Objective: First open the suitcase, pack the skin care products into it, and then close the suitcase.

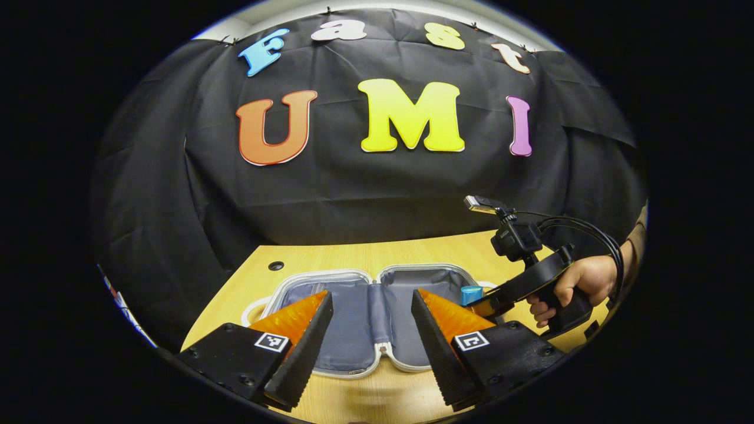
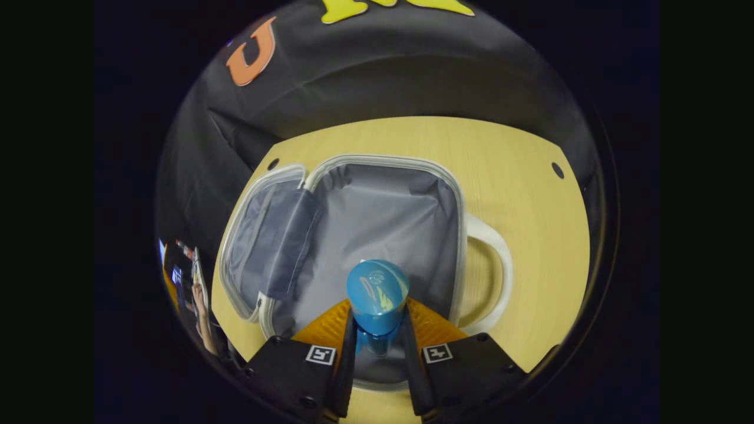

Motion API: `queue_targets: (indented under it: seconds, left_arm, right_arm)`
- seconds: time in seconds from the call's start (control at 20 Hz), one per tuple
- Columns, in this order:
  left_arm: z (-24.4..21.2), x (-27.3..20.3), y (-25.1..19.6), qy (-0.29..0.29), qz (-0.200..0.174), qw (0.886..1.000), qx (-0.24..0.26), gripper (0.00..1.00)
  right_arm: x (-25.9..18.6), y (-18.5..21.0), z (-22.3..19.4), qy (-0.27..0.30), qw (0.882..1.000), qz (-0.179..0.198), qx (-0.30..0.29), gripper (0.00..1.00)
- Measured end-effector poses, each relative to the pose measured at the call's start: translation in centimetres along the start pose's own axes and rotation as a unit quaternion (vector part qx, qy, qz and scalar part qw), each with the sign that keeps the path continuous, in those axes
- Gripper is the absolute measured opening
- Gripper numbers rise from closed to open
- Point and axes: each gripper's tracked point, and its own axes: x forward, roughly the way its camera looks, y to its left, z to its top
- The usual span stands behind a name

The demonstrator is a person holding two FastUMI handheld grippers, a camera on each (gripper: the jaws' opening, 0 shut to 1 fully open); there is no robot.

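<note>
The suitcase [image 1: 365, 306] lies open and flat on the wooden table, grey lining showing in both halves. My left gripper [image 1: 371, 330] hovers open above its near edge, nothing between the fingers. My right gripper [image 2: 377, 347] is shut on a blue skin care bottle [image 2: 377, 294], holding it over the suitcase's right half [image 2: 383, 218]. From the left gripper view, the right gripper [image 1: 489, 303] and the hand [image 1: 580, 282] holding it reach in from the right, with the blue bottle [image 1: 471, 294] at the suitcase's right rim.
The suitcase's white handle [image 2: 495, 271] sticks out on the right side. The table [image 2: 530, 194] has a small dark hole [image 2: 557, 170] at the back right and another hole [image 1: 275, 265] at the back left. A black cable [image 1: 589, 229] loops off the right gripper.
</note>
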Motion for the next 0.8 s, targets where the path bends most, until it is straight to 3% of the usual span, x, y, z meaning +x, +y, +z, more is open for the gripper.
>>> queue_targets:
  seconds: [0.15, 0.35, 0.4, 0.8]
  left_arm:
    - [-0.7, 0.8, 0.7, 0.008, -0.005, 1.0, -0.022, 0.87]
    - [-1.6, 0.5, 3.1, 0.015, 0.019, 0.999, -0.036, 0.87]
    - [-2.1, -0.1, 3.6, 0.019, 0.024, 0.999, -0.04, 0.87]
    - [-5.8, -1.2, 10.8, 0.054, 0.087, 0.989, -0.106, 0.89]
  right_arm:
    - [1.7, -1.1, -0.7, 0.042, 0.998, -0.041, 0.039, 0.37]
    - [3.2, -1.5, -0.9, 0.052, 0.996, -0.061, 0.048, 0.37]
    - [3.2, -1.5, -0.9, 0.052, 0.996, -0.064, 0.044, 0.34]
    - [2.8, -1.2, -0.9, 0.048, 0.995, -0.061, 0.056, 0.41]
